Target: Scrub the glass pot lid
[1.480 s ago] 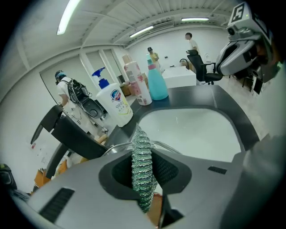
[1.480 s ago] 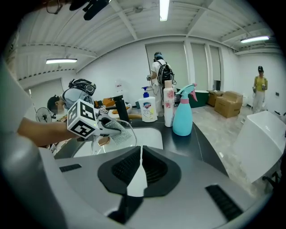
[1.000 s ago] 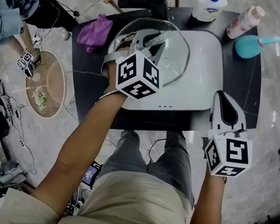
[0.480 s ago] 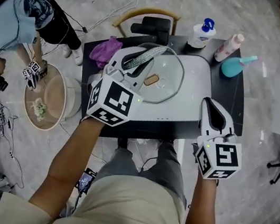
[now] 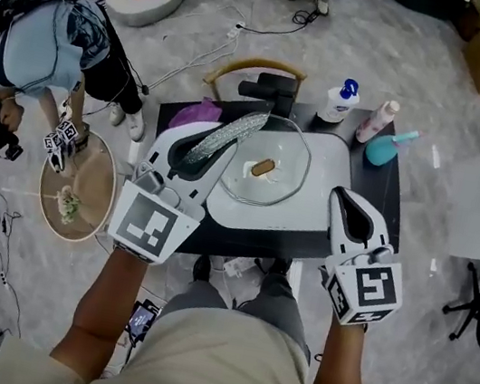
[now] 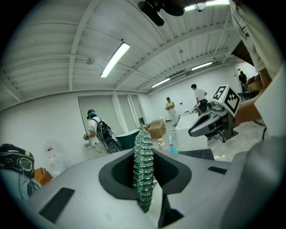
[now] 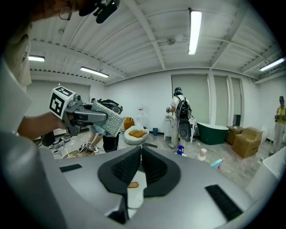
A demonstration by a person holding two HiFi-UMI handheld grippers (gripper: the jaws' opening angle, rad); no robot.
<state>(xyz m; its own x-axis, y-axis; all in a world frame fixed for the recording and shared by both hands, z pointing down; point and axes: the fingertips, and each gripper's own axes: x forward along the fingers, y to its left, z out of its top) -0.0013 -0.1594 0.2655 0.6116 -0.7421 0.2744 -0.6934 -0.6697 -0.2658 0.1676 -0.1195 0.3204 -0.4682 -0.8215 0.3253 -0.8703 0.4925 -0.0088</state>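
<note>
The glass pot lid (image 5: 265,177) with its brown knob (image 5: 263,168) lies on a white tray (image 5: 330,175) on the dark table. My left gripper (image 5: 194,149) is held up above the lid's left side, shut on a silvery-green scrub pad (image 5: 224,135). In the left gripper view the pad (image 6: 144,172) stands on edge between the jaws. My right gripper (image 5: 352,217) hovers at the tray's right front corner, shut with nothing in it. In the right gripper view the right gripper (image 7: 139,154) has its pads closed together, and the knob (image 7: 132,184) shows below them.
A blue-pump soap bottle (image 5: 338,103), a pink-white bottle (image 5: 375,121) and a teal spray bottle (image 5: 384,148) stand along the table's back right. A purple cloth (image 5: 197,114) lies at the back left. A person (image 5: 56,35) stands by a round tray (image 5: 76,185) on the floor at the left.
My left gripper has lifted off the lid with the scrub pad and moved left and toward me. The right gripper stays shut at the right front. The head view has pulled back.
</note>
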